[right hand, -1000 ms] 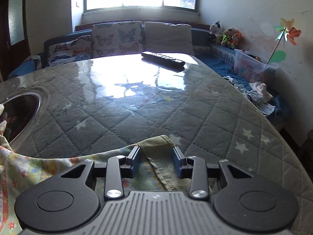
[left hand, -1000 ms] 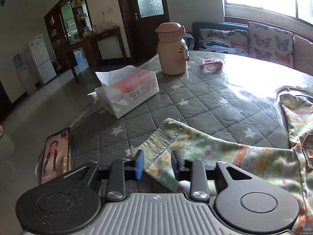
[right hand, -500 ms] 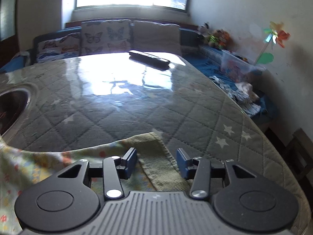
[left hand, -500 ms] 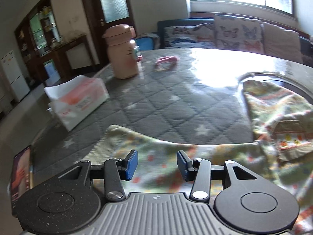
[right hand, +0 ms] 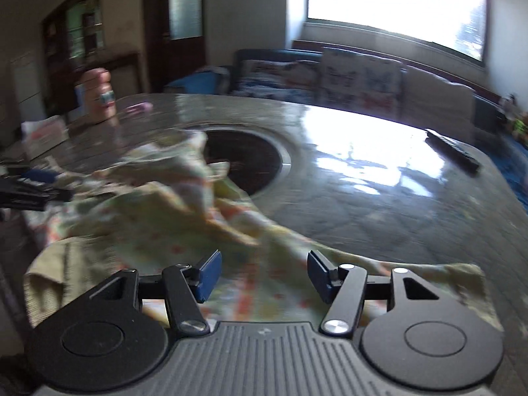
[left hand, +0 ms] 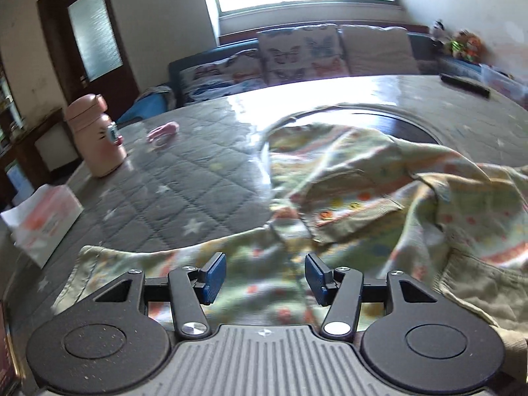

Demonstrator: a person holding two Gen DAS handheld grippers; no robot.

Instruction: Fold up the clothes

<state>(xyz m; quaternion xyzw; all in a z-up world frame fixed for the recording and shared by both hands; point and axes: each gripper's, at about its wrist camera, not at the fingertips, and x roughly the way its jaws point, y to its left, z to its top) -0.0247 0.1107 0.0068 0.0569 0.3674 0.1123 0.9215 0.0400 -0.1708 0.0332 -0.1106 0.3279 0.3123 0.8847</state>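
Garment (left hand: 346,198) lies rumpled across the tabletop (left hand: 184,178), centre to lower right. Left claw (left hand: 265,275) and right claw (right hand: 264,275) are opening, empty, above cloth. Best practice: pinch matching hem corners before folding.

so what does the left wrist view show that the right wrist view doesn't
Only the left wrist view: the left hand-held gripper head-on, jaws opening over cloth, nothing pinched.

Only the right wrist view: the right hand-held gripper, jaws opening over the garment's other end, and the left one seen from the side.

Both: the floral garment crumpled on the quilted table, the pink bottle, the remote.
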